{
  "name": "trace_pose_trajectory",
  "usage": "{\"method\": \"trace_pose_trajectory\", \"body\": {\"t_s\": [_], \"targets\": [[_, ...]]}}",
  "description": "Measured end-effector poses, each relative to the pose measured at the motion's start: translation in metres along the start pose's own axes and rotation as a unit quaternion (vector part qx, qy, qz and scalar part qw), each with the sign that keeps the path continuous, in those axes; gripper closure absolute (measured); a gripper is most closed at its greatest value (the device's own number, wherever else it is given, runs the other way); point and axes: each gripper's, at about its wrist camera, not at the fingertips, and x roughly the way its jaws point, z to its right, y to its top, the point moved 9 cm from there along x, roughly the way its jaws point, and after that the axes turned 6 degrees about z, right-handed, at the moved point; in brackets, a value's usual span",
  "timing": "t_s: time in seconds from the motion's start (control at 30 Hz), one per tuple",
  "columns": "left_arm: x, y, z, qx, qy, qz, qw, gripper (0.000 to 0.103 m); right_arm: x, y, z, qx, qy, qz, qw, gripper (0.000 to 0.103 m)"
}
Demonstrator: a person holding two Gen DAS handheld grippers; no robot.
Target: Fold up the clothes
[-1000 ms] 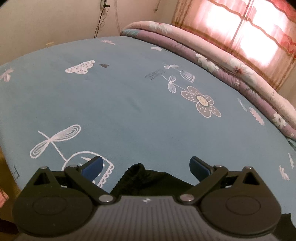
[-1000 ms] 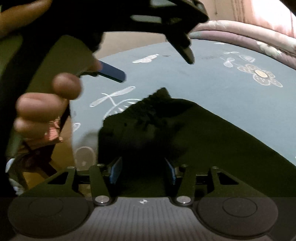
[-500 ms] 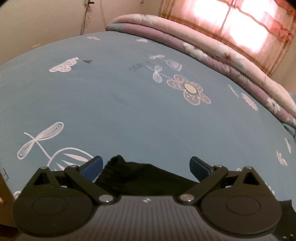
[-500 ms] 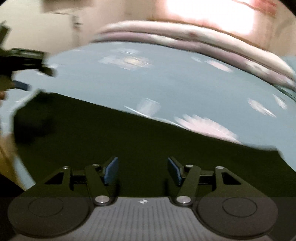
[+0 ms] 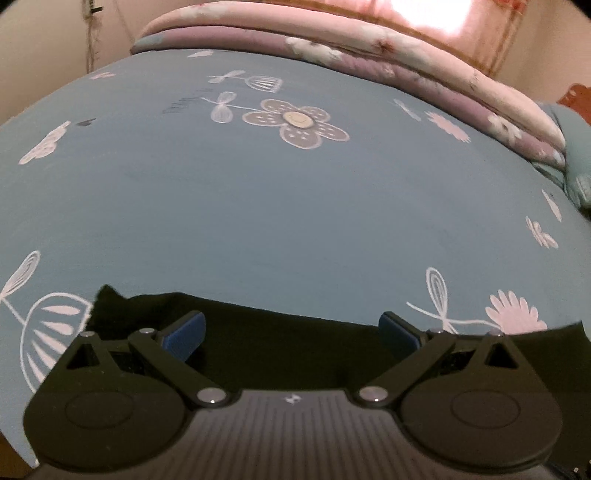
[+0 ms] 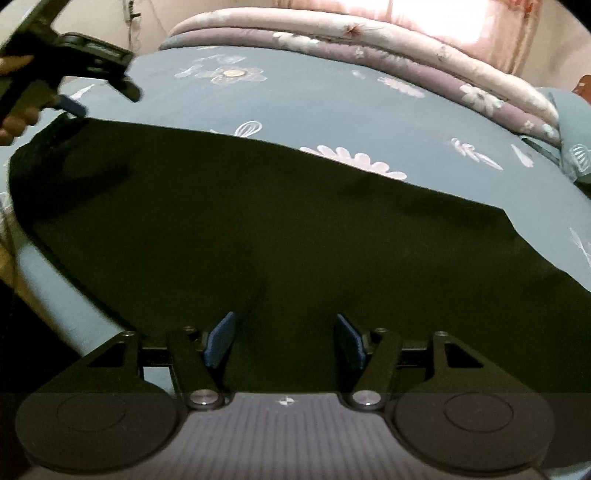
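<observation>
Over the black garment (image 6: 280, 229) on the bedsheet (image 5: 280, 206), both grippers hover low, jaws released.

Black garment (image 6: 280, 229): near edge hidden behind the right tool (image 6: 284, 339) body. Hand (image 6: 14, 110) holding the left tool (image 6: 79, 79) cut off at frame edge, blurred; whether it touches the cloth unclear.

A bed filled most of both views, covered by a blue sheet (image 5: 295, 206) printed with white flowers and dragonflies. Along its far edge lay a rolled quilt (image 5: 369, 48), pink over mauve with a floral pattern. Behind the quilt a pink curtain (image 5: 443, 14) glowed with bright daylight. A plain beige wall (image 5: 44, 55) rose at the far left, with a dark cable (image 5: 88, 37) hanging down it.
</observation>
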Motion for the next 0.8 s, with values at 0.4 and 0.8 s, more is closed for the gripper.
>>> {"method": "trace_pose_trajectory", "body": {"t_s": [0.4, 0.8], "targets": [[-0.01, -0.02, 0.082, 0.062, -0.122, -0.027, 0.9902, 0.003, -0.008, 0.001, 0.022, 0.029, -0.027, 0.021, 0.999, 0.029], [-0.001, -0.042, 0.132, 0.136, -0.13, -0.054, 0.9807, 0.003, 0.035, 0.017, 0.051, 0.072, -0.01, 0.04, 0.997, 0.013]]}}
